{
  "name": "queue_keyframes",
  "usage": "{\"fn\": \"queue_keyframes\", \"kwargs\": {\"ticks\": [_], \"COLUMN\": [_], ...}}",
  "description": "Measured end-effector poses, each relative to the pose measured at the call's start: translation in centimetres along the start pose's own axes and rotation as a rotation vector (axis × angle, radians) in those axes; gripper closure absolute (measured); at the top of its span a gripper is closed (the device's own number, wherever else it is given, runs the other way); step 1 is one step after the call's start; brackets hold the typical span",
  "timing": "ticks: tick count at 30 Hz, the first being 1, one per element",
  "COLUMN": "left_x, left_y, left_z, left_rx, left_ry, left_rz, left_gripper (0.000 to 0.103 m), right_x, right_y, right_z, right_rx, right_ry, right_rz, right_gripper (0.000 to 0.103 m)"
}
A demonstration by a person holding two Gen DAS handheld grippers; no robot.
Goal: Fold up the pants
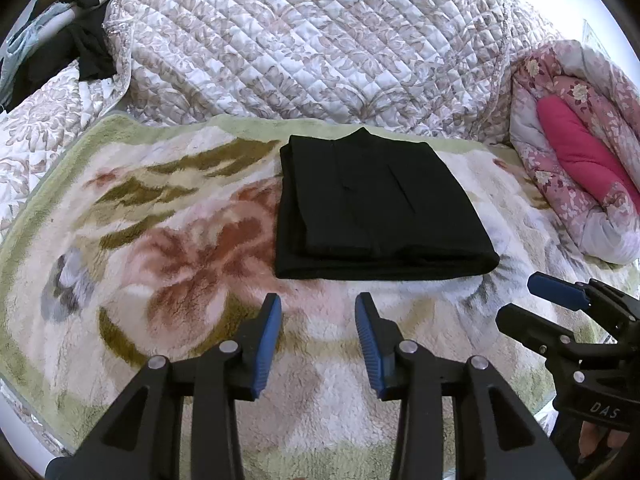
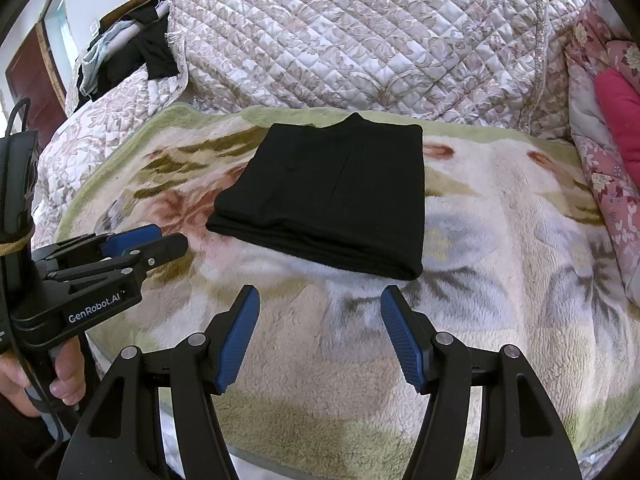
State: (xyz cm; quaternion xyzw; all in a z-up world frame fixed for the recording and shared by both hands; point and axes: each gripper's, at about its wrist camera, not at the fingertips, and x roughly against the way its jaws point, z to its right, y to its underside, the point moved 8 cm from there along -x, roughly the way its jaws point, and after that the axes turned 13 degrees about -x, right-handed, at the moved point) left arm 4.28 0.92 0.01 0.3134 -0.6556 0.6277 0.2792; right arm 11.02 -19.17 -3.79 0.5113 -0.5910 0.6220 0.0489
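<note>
Left wrist view: one pair of black pants (image 1: 376, 208), folded into a compact layered rectangle, lies centre frame on a fleece floral blanket (image 1: 160, 248) with a green border. Left gripper (image 1: 318, 308) at lower centre, blue pads, jaws wide apart, nothing between them, short of the pants' near edge and not touching it. Right gripper (image 1: 520, 300) enters from the right edge; one blue pad and one black finger seen side-on, apart, holding nothing. Lettering "DAS" legible on its body at lower right.

Right wrist view: right gripper jaws spread wide at lower centre, empty. Left gripper at left edge carries the print "GenRobot.AI"; a hand (image 2: 48, 376) grips its handle at lower left.

Count: two grippers, one folded garment, one blanket. One quilted beige-patterned cover (image 1: 312, 44) bunched across the upper frame. One pink floral quilt (image 1: 576, 148) rolled at the right edge. Dark clothes heap (image 1: 86, 40) at upper left; item number unclear.
</note>
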Motion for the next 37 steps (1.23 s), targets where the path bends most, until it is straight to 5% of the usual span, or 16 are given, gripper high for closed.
{"fn": "queue_keyframes", "kwargs": {"ticks": [37], "left_x": [-0.27], "left_y": [-0.02], "left_z": [0.44], "left_rx": [-0.018], "left_ry": [-0.026], "left_rz": [-0.004], "left_gripper": [0.059], "right_x": [-0.38], "right_y": [0.36], "right_z": [-0.31], "right_rx": [0.001], "right_ry": [0.002], "right_rz": [-0.007], "right_gripper": [0.04]}}
